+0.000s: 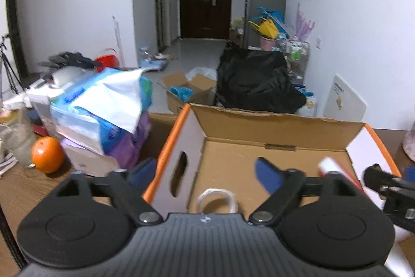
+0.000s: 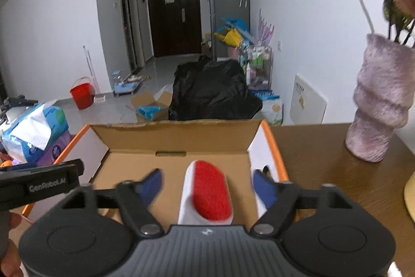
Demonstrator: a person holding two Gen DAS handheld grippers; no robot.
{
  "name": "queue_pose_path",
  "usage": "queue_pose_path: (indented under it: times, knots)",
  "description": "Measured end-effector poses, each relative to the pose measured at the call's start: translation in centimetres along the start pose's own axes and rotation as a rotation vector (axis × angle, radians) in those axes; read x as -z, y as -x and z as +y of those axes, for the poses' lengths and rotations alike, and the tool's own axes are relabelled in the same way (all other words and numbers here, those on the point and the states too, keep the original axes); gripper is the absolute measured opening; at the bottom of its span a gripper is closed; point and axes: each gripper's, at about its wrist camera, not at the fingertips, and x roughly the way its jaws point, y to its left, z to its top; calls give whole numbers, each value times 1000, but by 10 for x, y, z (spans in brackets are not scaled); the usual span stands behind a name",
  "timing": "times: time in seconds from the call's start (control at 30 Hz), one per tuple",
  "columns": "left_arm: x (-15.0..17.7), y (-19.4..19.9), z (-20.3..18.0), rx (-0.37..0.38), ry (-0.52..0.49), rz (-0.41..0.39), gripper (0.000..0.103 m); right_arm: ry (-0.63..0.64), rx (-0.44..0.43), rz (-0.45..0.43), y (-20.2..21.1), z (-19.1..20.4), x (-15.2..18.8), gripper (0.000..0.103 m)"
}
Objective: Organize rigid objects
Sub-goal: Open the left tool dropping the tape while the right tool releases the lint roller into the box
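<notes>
An open cardboard box with orange-edged white flaps stands on the wooden table; it also shows in the right wrist view. My left gripper is open, straddling the box's left wall, with a white ring-shaped object in the box below it. My right gripper is open over the box, and a white brush with a red pad lies between its spread fingers, touching neither. The brush's end and the right gripper's body show at the right of the left wrist view.
An orange and a glass sit at the left beside stacked tissue packs. A purple vase with dried flowers stands on the table at the right. Floor clutter lies beyond.
</notes>
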Motion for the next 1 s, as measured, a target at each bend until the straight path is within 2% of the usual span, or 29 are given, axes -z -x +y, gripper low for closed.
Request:
queue_pose_path:
  times: [0.07, 0.23, 0.37, 1.0]
  knots:
    - [-1, 2, 3, -4, 6, -2, 100, 0, 4, -12, 4, -1, -1, 87]
    - [-2, 3, 9, -14, 20, 2, 103, 6, 10, -14, 4, -1, 1, 98]
    - [-2, 6, 9, -17, 15, -2, 103, 4, 8, -21, 5, -2, 1, 102]
    - [12, 58, 17, -9, -6, -72, 103, 41, -16, -100, 50, -6, 18, 103]
